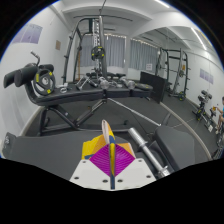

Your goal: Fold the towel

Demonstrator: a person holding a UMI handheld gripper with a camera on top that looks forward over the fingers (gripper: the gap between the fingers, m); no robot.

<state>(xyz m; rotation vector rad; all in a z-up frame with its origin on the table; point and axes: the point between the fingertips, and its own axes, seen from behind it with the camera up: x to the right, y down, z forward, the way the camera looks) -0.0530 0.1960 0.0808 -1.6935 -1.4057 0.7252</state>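
I see no towel in this view. My gripper (107, 132) points forward over a dark gym floor. Its two magenta pads (96, 158) lie flat against each other with no gap, and I see nothing between them. The yellow finger bodies meet in a narrow tip ahead of the pads. The gripper is held up in the air, well short of the gym gear ahead.
A black padded weight bench (75, 95) on a grey frame stands ahead to the left, with a yellow-rimmed round thing (42, 78) on its raised end. A metal bar (150, 150) lies on the floor just right of the fingers. Racks and machines (100, 50) stand by the windows beyond.
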